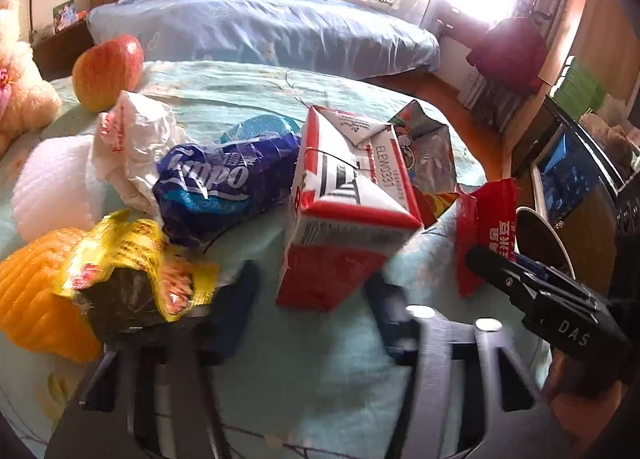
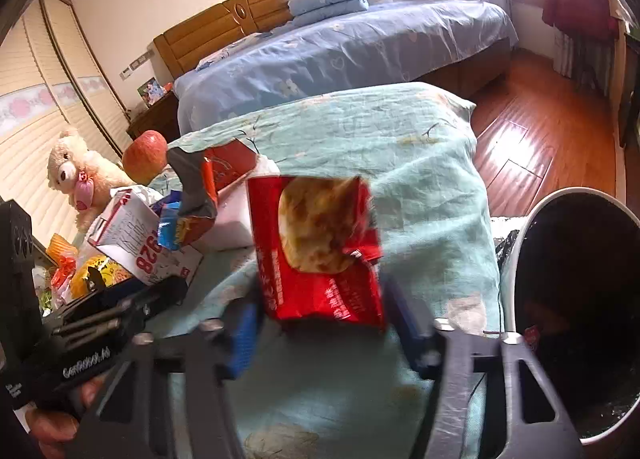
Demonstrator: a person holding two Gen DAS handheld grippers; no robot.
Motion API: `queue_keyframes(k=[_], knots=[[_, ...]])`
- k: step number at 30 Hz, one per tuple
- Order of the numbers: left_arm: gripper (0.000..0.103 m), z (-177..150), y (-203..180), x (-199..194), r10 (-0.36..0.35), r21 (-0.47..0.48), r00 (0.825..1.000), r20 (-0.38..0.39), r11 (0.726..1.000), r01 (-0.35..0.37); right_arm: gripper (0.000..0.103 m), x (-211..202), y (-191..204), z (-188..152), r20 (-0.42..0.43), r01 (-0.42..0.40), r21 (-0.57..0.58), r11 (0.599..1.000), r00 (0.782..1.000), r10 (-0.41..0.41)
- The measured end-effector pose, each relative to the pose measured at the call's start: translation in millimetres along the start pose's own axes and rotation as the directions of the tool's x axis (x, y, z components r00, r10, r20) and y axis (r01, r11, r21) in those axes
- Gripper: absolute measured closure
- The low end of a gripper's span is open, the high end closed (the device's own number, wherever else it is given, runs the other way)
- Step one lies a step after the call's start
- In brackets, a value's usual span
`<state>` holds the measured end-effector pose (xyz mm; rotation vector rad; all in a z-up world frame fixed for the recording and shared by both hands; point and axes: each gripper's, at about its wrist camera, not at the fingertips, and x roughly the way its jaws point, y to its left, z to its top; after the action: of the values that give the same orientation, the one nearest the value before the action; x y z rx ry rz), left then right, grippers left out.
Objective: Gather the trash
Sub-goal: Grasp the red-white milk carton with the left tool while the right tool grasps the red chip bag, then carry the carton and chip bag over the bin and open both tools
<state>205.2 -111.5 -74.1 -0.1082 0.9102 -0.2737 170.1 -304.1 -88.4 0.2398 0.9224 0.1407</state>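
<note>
Holding a torn red snack wrapper (image 2: 320,255) between its blue-padded fingers, the right claw (image 2: 320,333) sits just beside the dark-lined trash bin (image 2: 520,243) at the right edge of the table (image 2: 420,163); whether the pads actually pinch the wrapper is hard to tell, though it hangs upright between them as if gripped. The left claw (image 1: 312,307) is spread wide and holds nothing, its fingers flanking the lower end of a red-and-white carton (image 1: 352,195) without clearly touching it.

Judging by the clutter, the task looks early. Left on the teal cloth are the carton, a blue tissue pack (image 1: 224,183), a crumpled white bag (image 1: 136,139), a yellow wrapper (image 1: 132,259), an orange foam net (image 1: 32,291) and a foil packet (image 1: 432,155). An apple (image 1: 108,71) and a plush bear (image 2: 76,175) probably stay. The bin's contents are too dark to read.
</note>
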Motion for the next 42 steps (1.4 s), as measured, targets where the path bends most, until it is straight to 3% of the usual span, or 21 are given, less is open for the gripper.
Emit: queue_keyframes(k=[1, 3, 9, 25, 42], knots=[[0.073, -1, 0, 1, 0.0, 0.0, 1.0, -0.006, 1.0, 0.0, 0.052, -1, 1, 0, 0.004, -0.001, 0.0, 1.0, 1.0, 0.001], [0.073, -2, -2, -1, 0.002, 0.011, 1.0, 0.003, 1.0, -0.003, 0.069, -3, 1, -2, 0.014, -0.001, -0.004, 1.0, 1.0, 0.001], [0.073, -10, -11, -13, -0.012, 0.049, 1.0, 0.026, 0.999, 0.01, 0.081, -12, -4, -8, 0.029, -0.012, 0.012, 1.0, 1.0, 0.011], [0.073, -34, -70, -36, -0.095, 0.2, 0.995, 0.023, 0.976, 0.089, 0.083, -61, -31, -32, 0.077, 0.001, 0.075, 0.997, 0.997, -0.007], [0.073, -42, -124, -32, -0.161, 0.302, 0.987, -0.024, 0.94, 0.161, 0.083, -96, -79, -52, 0.113, 0.053, 0.167, 0.985, 0.991, -0.072]])
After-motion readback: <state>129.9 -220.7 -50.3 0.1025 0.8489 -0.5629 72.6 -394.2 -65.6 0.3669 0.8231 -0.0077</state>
